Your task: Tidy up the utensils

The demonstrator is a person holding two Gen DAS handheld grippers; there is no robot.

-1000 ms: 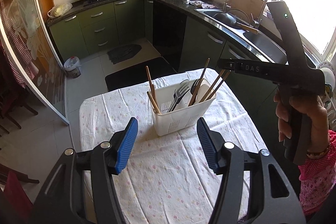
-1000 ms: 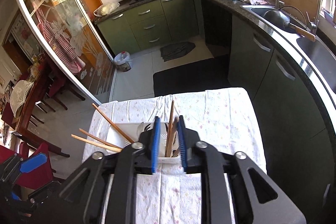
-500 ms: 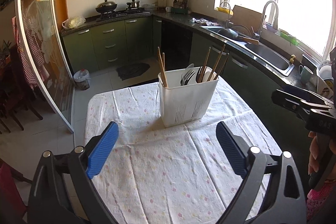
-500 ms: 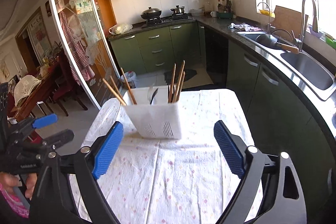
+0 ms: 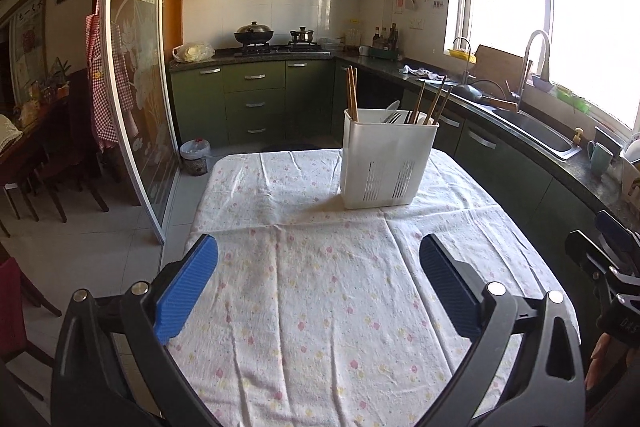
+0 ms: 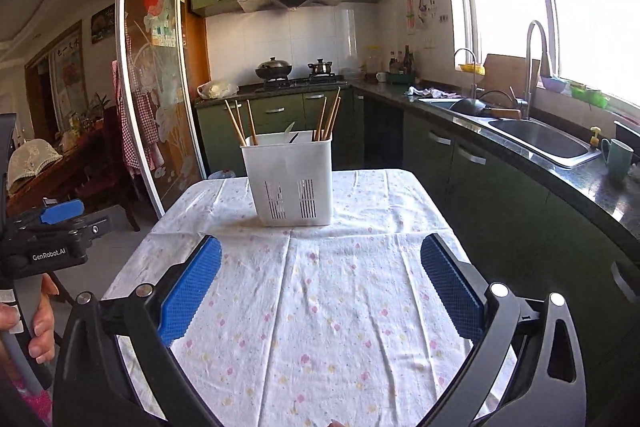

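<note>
A white slotted utensil holder (image 5: pixel 386 167) (image 6: pixel 290 183) stands upright on the far part of the table. Wooden chopsticks (image 5: pixel 352 93) (image 6: pixel 240 123) stick up at its left end, and more chopsticks (image 5: pixel 434 99) (image 6: pixel 330 117) at its right end. Spoon and fork tips (image 5: pixel 394 115) show between them. My left gripper (image 5: pixel 319 247) hovers over the cloth well short of the holder, jaws opening wide with nothing between them. My right gripper (image 6: pixel 322 245) is equally far back, jaws opening and empty.
The table wears a white flowered cloth (image 5: pixel 320 307). Green cabinets and a counter with a sink (image 6: pixel 536 139) run along the right. A glass sliding door (image 6: pixel 160 99) and dining chairs (image 5: pixel 48 167) are at the left. A hand (image 6: pixel 40 311) holds the left gripper's handle.
Both grippers pulled back from the holder and sank lower, so it looks smaller and farther. The right gripper's jaws, nearly shut around chopsticks before, spread wide; the left jaws widened too.
</note>
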